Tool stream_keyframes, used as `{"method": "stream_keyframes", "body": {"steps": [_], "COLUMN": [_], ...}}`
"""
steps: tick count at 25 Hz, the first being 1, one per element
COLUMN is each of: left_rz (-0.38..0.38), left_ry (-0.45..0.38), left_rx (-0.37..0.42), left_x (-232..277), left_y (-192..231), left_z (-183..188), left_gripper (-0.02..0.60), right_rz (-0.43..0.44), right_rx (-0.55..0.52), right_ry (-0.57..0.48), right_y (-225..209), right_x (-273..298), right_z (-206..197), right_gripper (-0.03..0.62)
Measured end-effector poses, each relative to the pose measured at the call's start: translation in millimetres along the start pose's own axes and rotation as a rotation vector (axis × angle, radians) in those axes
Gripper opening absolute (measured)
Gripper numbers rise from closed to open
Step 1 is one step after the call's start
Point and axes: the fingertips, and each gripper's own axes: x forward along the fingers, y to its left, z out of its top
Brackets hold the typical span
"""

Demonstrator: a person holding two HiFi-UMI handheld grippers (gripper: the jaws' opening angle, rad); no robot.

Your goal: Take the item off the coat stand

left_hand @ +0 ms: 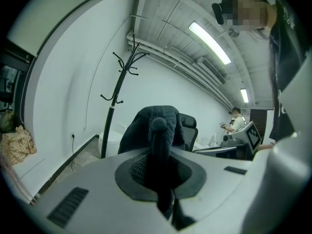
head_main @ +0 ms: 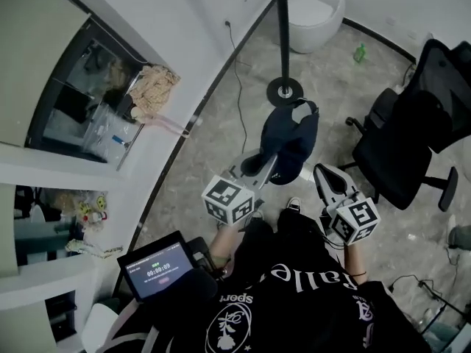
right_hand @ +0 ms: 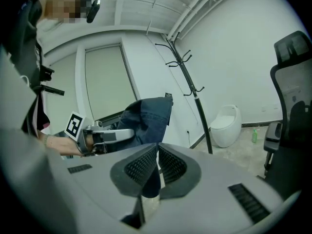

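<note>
The black coat stand (head_main: pixel 284 43) rises at the top centre, its round base (head_main: pixel 285 89) on the stone floor; its hooks (left_hand: pixel 127 65) look bare. The item, a dark blue denim piece (head_main: pixel 288 140), hangs clear of the stand, in front of my left gripper (head_main: pixel 268 160), which is shut on its cloth (left_hand: pixel 155 123). In the right gripper view the same denim (right_hand: pixel 148 118) droops from the left gripper (right_hand: pixel 105 136). My right gripper (head_main: pixel 321 171) sits to the right of the item, apart from it, with its jaws (right_hand: pixel 157 147) shut and holding nothing.
A black office chair (head_main: pixel 412 138) stands close on the right. A white rounded bin (head_main: pixel 316 13) and a green bottle (head_main: pixel 360 52) are behind the stand. A cable (head_main: pixel 239 87) runs down the curved white wall. A person (left_hand: pixel 236 120) sits far off.
</note>
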Motion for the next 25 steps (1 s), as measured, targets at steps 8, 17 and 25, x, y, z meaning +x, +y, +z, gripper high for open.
{"method": "stream_keyframes", "body": {"steps": [8, 17, 25], "left_rz": [0.007, 0.027, 0.013], "left_ry": [0.002, 0.008, 0.002], "left_rx": [-0.015, -0.046, -0.064], "left_x": [-97.9, -164.1, -189.8], "left_y": [55.7, 89.8, 100.3], "left_z": [-12.0, -24.9, -33.9], "left_gripper": [0.017, 0.017, 0.017], "right_rz": [0.028, 0.019, -0.013], "right_rx": [-0.003, -0.001, -0.064], "right_ry": [0.018, 0.021, 0.057], "right_y": [104.9, 161.4, 176.2], "right_x": [57.5, 78.8, 85.7], "right_z": [-26.0, -46.5, -55.3], "right_gripper": [0.018, 0.018, 0.018]}}
